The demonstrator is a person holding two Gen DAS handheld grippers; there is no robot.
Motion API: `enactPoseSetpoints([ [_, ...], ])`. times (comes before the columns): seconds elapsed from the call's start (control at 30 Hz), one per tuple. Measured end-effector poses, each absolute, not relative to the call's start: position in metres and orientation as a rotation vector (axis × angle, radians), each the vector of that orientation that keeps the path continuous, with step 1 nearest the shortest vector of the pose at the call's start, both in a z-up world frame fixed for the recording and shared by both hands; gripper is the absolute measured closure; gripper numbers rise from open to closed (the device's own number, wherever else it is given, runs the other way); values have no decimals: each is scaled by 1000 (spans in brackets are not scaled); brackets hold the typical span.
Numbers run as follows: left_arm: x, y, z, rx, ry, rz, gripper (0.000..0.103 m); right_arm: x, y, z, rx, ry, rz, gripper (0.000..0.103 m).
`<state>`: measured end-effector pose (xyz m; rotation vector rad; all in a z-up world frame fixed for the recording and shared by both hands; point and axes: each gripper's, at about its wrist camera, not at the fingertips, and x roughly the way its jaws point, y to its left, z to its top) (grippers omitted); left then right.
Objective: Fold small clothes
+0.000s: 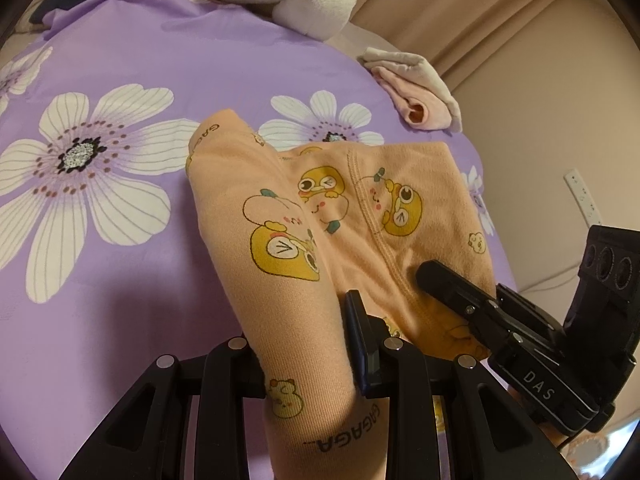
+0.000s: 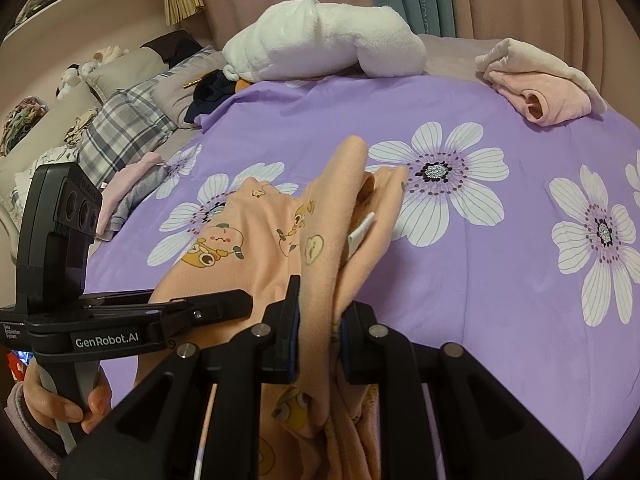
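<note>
A small peach garment (image 1: 352, 220) printed with yellow cartoon ducks hangs from both grippers above the purple flowered bedspread (image 1: 120, 60); its far end rests on the spread. My left gripper (image 1: 304, 344) is shut on a thick fold of one edge. In the right wrist view my right gripper (image 2: 318, 320) is shut on a bunched edge of the same peach garment (image 2: 248, 248), whose white label (image 2: 362, 232) shows. The right gripper's black body (image 1: 500, 312) appears at the right of the left wrist view, and the left one (image 2: 140, 320) appears at the left of the right wrist view, held by a hand (image 2: 52, 400).
A folded pink and cream garment (image 2: 540, 84) lies at the bed's far right corner. A white plush bundle (image 2: 324, 40) sits at the far edge, with dark clothes (image 2: 212, 88) beside it. Pillows (image 2: 120, 120) and folded pink and grey clothes (image 2: 128, 188) lie at the left.
</note>
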<state>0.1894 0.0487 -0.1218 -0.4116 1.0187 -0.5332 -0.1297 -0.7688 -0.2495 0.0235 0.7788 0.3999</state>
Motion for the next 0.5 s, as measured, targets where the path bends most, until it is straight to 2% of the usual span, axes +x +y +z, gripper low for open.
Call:
enactPoseSetpoints([
  [0.5, 211, 41, -137, -404, 1053, -528, 75, -101, -773, -264, 32, 800, 377, 86],
])
